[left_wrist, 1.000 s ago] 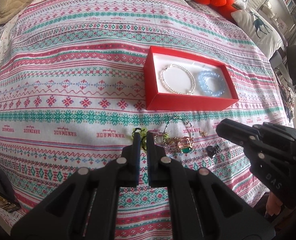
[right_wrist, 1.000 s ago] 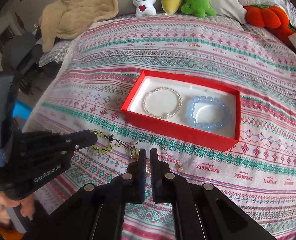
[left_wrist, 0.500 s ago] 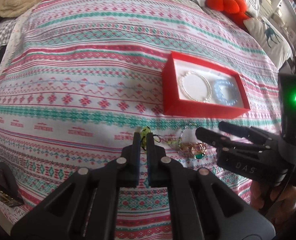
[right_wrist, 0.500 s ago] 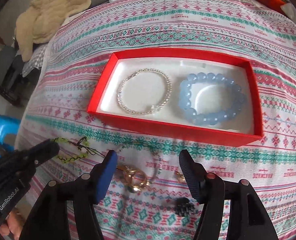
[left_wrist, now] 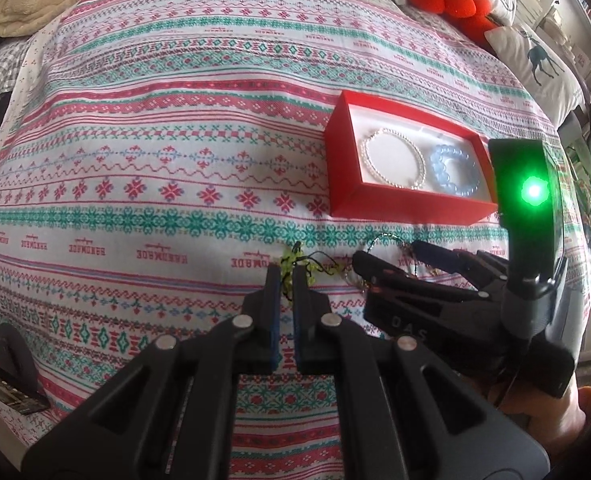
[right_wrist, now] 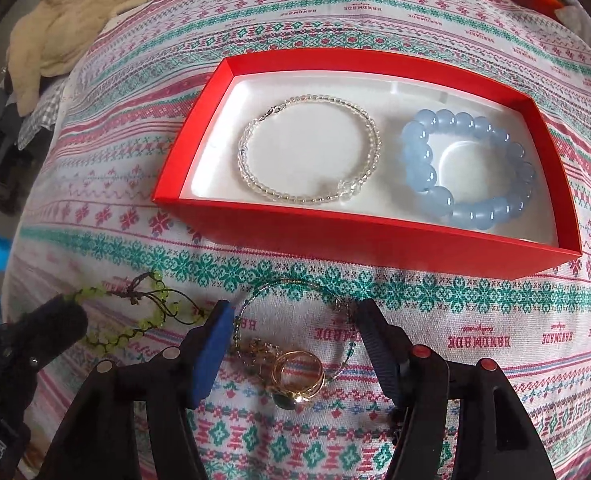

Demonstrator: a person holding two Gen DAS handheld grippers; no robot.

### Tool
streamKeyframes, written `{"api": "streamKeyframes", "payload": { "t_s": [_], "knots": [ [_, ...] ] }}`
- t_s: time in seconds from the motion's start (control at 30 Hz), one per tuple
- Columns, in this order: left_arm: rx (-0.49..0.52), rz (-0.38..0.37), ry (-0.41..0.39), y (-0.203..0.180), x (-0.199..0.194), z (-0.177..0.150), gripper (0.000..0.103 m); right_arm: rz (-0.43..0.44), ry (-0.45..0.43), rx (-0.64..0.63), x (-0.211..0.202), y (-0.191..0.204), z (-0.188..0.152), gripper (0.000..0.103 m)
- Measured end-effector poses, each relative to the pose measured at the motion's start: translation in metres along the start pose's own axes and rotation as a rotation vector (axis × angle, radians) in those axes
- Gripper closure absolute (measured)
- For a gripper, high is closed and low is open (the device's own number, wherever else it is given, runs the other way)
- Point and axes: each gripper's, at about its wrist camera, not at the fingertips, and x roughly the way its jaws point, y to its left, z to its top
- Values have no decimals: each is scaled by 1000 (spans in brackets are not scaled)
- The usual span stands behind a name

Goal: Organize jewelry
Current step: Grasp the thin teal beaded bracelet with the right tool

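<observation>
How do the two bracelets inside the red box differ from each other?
The clear bracelet has small, see-through beads; the blue bracelet has big, cloudy light-blue beads. The clear bracelet lies in the left half of the red box, the blue bracelet in the right half. The clear bracelet shows a metal clasp; the blue bracelet shows none. Both lie flat, untouched by grippers.

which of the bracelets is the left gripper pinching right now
The yellow-green beaded cord bracelet, lying on the bedspread outside the red box. The left gripper jaws are closed on it; the others lie untouched.
</observation>
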Motion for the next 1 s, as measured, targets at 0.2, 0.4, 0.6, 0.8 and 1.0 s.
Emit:
{"api": "streamKeyframes", "payload": {
  "t_s": [0.2,0.4,0.6,0.8,1.0],
  "knots": [
    [3,3,7,-2,1,-1,97,-22,-16,-16,-3,3,-2,49],
    [1,0,3,-1,0,0,97,10,-8,-8,-8,-2,-2,50],
    [0,-18,-16,-1,-6,4,97,50,-27,0,-27,-10,-3,50],
    [8,-44,-41,-5,-12,6,97,80,-62,-3,-53,-20,-10,50],
    [17,-84,-84,-13,-23,10,97,106,-98,-11,-74,-26,-12,50]
  ]
}}
